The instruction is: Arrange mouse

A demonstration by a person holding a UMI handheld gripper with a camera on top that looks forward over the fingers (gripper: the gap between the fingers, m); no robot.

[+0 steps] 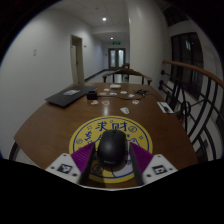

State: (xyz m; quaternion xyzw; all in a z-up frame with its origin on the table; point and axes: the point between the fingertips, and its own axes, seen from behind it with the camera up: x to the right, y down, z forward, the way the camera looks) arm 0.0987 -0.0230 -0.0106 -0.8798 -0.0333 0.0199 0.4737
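A black computer mouse (112, 150) sits between my gripper's (112, 166) two fingers, over the near part of a round yellow and purple mat (108, 127) on a wooden table (50, 125). The purple pads (88, 163) press against both sides of the mouse, so the gripper is shut on it. I cannot tell whether the mouse rests on the mat or is held just above it. The mouse hides the near middle of the mat.
A dark laptop (65, 97) lies at the table's far left. Small cards and papers (125, 110) lie beyond the mat, with more (164, 105) at the far right. A railing (188, 95) runs along the right side. A corridor lies beyond the table.
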